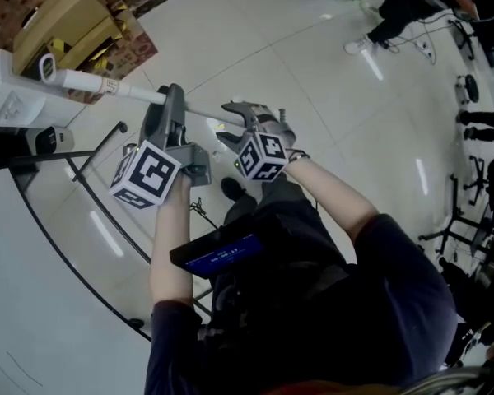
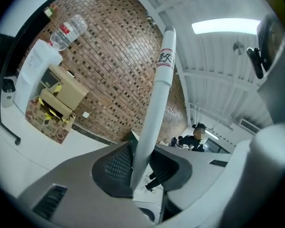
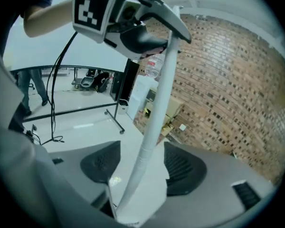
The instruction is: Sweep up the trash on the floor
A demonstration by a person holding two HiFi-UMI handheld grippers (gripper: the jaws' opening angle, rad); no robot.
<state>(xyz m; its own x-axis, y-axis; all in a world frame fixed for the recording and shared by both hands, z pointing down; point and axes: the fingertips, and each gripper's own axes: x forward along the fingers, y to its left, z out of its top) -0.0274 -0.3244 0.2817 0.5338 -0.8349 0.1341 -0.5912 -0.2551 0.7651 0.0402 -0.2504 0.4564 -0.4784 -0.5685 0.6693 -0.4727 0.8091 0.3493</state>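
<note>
- The left gripper (image 1: 171,97) has its jaws clamped on the white handle (image 1: 99,83), which is pinched between the two dark pads (image 2: 116,167)
- The right gripper (image 1: 233,124) sits just beside the left one, nearer the person; its jaws stand wide apart, and the handle runs between them with neither pad pressing on it
- The handle is held in the air above the pale tiled floor (image 1: 313,81), with its looped end toward the cardboard boxes (image 1: 82,31) by the brick wall (image 2: 114,65)
- The handle's lower end is hidden behind the grippers
</note>
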